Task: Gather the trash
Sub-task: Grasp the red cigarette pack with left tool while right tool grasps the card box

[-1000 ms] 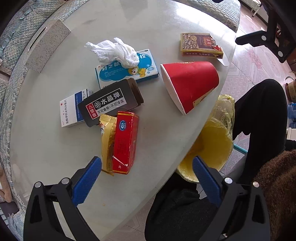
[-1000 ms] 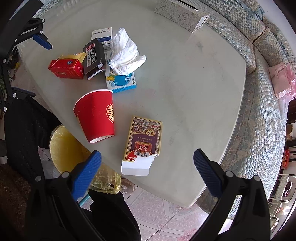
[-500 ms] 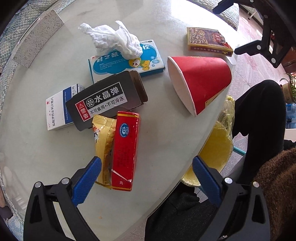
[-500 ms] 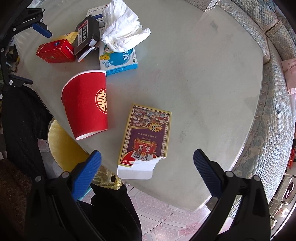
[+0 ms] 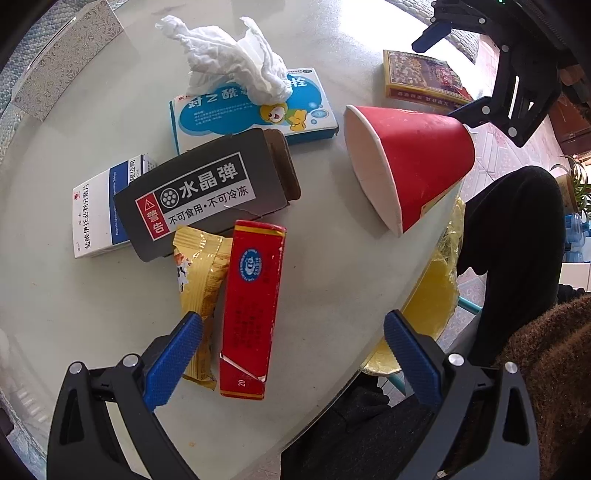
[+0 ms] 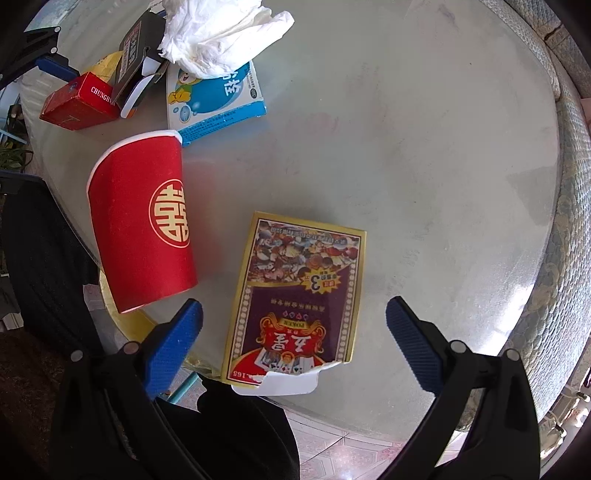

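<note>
Left wrist view looks steeply down from close above the table (image 5: 332,295), over its near edge, straight onto the red carton (image 5: 251,310). Right wrist view hangs just as close further along that edge, looking down on the card box (image 6: 299,291). Both views share the red cup (image 5: 410,162) (image 6: 144,218), the tissue (image 5: 236,62) (image 6: 218,33) and the blue box (image 5: 255,107) (image 6: 214,103).

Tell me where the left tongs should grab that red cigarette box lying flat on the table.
Grip the red cigarette box across its two long narrow sides, coming from its torn near end: it lies lengthwise between the open left tongs.
</note>
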